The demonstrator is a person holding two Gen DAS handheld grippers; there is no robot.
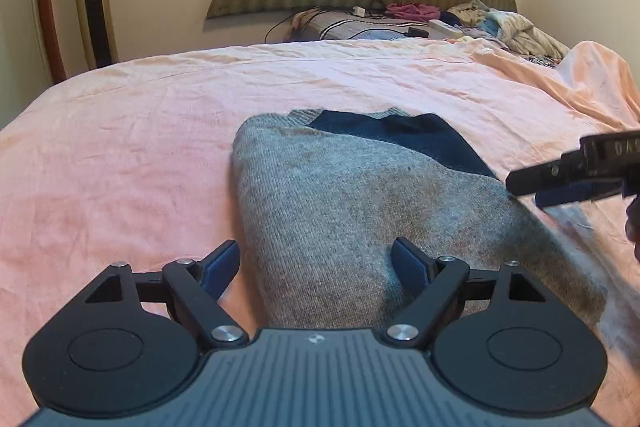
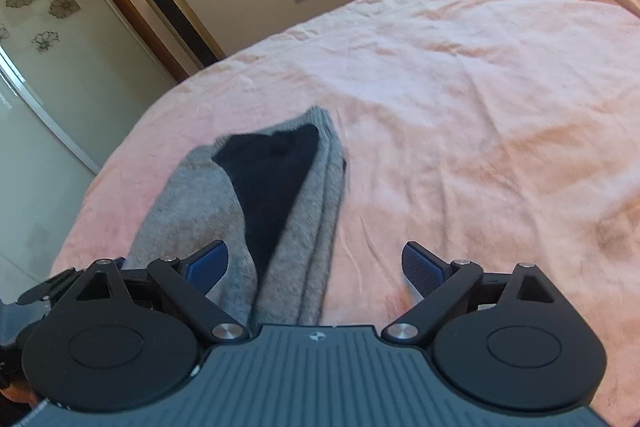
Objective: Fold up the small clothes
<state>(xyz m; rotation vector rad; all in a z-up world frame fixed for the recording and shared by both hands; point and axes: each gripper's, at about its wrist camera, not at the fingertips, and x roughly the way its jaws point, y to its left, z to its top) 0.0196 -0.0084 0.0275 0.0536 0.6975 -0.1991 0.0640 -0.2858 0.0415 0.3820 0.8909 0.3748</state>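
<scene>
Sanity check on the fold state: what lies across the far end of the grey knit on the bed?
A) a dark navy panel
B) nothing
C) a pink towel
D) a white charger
A: a dark navy panel lies across the far end of the grey knit, in both wrist views.
</scene>
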